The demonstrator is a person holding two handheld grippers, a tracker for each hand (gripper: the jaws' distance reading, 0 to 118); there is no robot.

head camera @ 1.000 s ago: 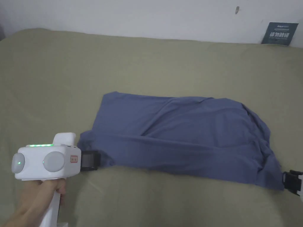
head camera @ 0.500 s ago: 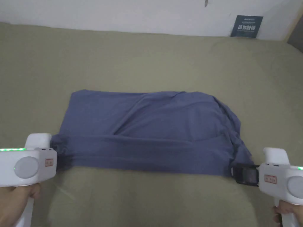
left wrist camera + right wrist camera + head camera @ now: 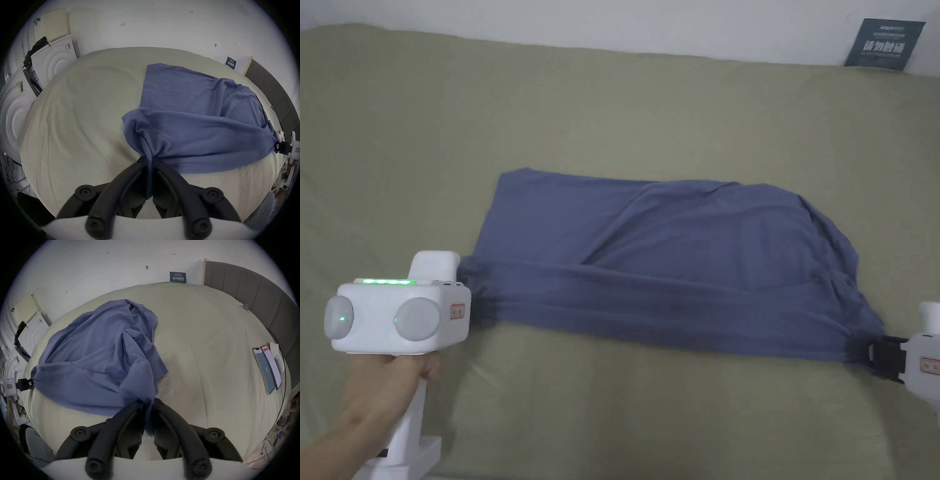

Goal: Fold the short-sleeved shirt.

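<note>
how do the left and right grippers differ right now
In the head view the left gripper shows its whole white body, with a hand on the handle; the right gripper is cut off by the frame edge. The left grips the shirt at its left end, the right at its right end. The left sits farther from the person than the right. Both are shut on the shirt's near edge, pulling it taut.

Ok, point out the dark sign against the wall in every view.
Head view: dark sign, top right corner.
Left gripper view: upper right, beyond the blue shirt.
Right gripper view: top centre-right.
Shared landmark: it stands at the bed's far edge.
</note>
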